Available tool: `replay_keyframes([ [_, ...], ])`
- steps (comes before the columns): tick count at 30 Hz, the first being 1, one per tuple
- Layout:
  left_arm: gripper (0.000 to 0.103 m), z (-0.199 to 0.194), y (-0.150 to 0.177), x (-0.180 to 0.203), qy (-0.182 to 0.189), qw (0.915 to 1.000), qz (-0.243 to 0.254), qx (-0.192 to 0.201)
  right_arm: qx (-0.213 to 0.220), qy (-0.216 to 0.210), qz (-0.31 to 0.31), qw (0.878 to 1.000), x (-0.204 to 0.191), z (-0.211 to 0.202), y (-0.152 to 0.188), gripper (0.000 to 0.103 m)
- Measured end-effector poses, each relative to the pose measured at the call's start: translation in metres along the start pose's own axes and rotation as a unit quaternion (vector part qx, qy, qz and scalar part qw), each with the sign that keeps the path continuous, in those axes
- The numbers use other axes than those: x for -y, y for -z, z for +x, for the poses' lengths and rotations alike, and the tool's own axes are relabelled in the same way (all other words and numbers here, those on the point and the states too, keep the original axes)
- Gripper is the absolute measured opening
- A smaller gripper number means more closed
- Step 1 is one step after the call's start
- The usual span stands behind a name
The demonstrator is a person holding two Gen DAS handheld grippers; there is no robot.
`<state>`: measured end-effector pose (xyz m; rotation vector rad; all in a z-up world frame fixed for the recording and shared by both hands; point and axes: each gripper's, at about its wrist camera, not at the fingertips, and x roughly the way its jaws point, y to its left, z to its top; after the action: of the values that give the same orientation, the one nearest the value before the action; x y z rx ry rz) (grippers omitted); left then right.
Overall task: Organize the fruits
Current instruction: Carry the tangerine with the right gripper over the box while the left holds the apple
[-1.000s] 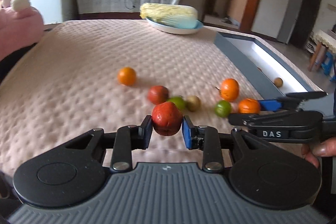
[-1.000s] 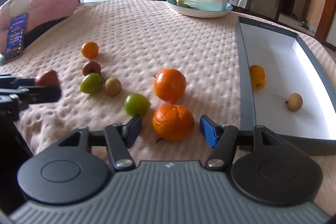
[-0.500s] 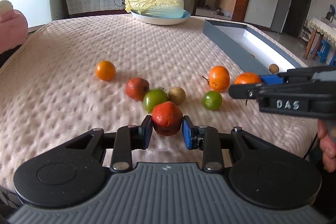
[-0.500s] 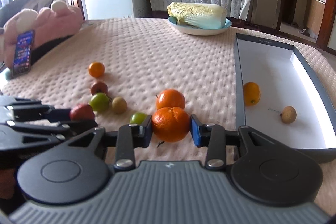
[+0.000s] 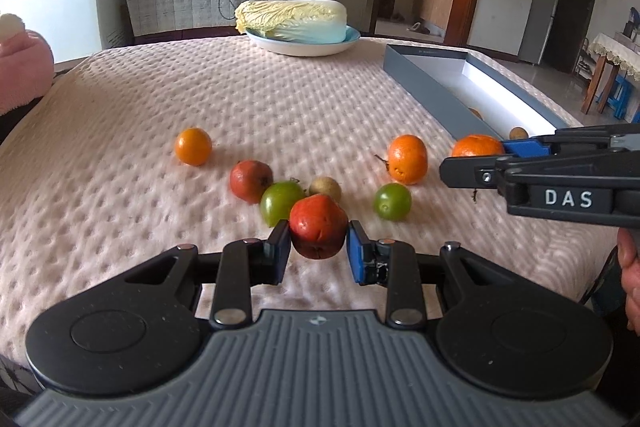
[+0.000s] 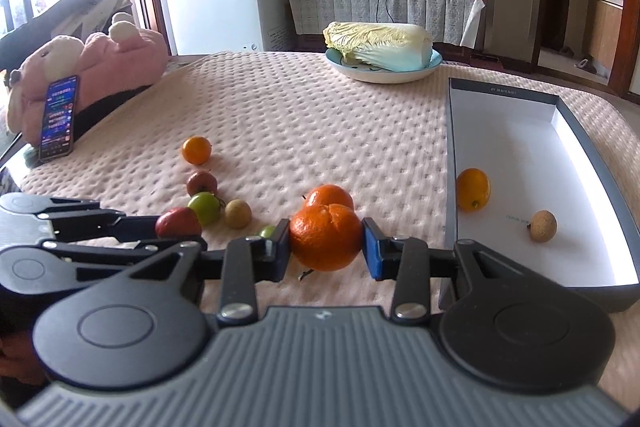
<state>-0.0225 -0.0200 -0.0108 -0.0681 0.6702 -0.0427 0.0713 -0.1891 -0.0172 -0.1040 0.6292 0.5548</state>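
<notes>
My left gripper is shut on a red fruit and holds it above the pink quilted cloth. My right gripper is shut on a mandarin, lifted just left of the grey box. The box holds a small orange and a brown longan. On the cloth lie an orange, a small orange, a red fruit, two green fruits and a longan.
A plate with a napa cabbage stands at the back of the table. A pink plush toy with a phone leaning on it sits at the left edge. The right gripper body crosses the left wrist view at right.
My right gripper closed on the mandarin and lifted it off the cloth. My left gripper rose a little with the red fruit held.
</notes>
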Motion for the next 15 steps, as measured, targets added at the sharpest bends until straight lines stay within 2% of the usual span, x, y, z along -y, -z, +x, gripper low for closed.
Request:
replay_keyframes([
  [8,0.035,-0.0058,0.0016,-0.0010,0.006,1.0000,0.002,0.004,-0.003,0.011,-0.006,1.000,-0.0014,0.0002,0.0033,0.040],
  [15,0.035,-0.0053,0.0010,0.0001,0.000,1.0000,0.001,0.004,0.001,0.005,-0.005,1.000,-0.0012,-0.0012,0.0018,0.040],
])
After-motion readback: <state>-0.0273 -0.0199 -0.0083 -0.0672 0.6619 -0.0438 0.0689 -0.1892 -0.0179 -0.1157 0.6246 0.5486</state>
